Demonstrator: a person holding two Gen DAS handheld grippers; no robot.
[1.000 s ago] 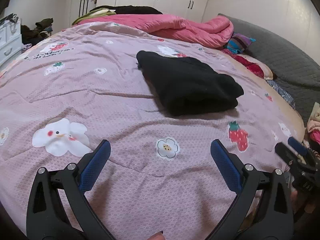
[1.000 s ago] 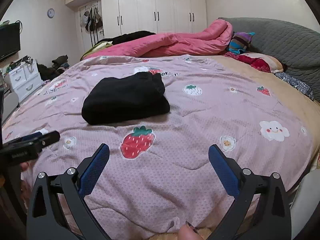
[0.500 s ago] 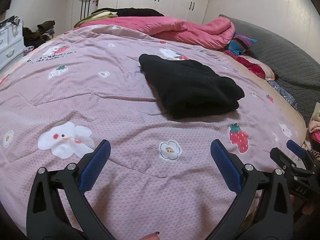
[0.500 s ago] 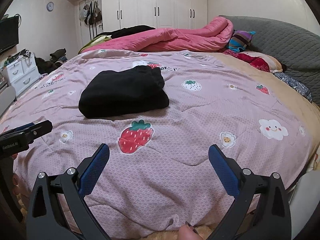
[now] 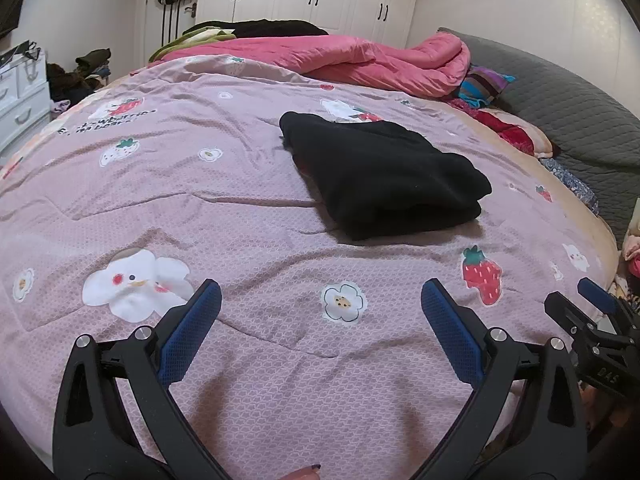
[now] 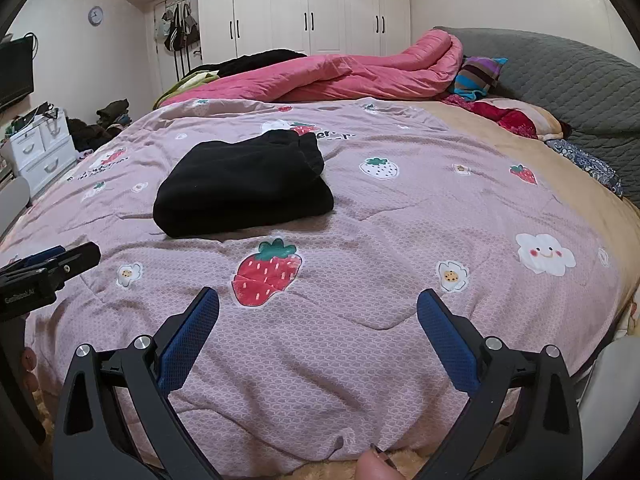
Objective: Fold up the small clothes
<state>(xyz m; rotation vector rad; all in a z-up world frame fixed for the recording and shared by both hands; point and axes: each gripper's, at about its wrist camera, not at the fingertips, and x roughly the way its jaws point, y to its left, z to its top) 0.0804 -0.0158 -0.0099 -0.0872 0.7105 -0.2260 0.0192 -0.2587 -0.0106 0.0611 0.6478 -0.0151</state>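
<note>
A folded black garment [image 5: 384, 176] [image 6: 244, 188] lies in a neat stack on the pink patterned bedspread [image 5: 200, 200] [image 6: 400, 220], near the middle of the bed. My left gripper [image 5: 320, 292] hovers open over the near part of the bed, well short of the garment, with nothing between its blue pads. My right gripper [image 6: 318, 300] is open too, near the bed's front edge, empty. Each gripper shows at the edge of the other's view: the right gripper [image 5: 592, 312] at the right, the left gripper [image 6: 48, 264] at the left.
A bunched pink duvet [image 5: 360, 60] [image 6: 340, 76] lies across the far side of the bed. A grey padded headboard [image 5: 560, 100] [image 6: 560, 68] and pillows [image 6: 512, 116] are at the right. White wardrobes [image 6: 304, 8] stand behind, a white drawer unit [image 6: 40, 152] at the left.
Both grippers have drawn back and lifted slightly from the bed, so the folded black garment sits a little farther off. Both stay open and empty.
</note>
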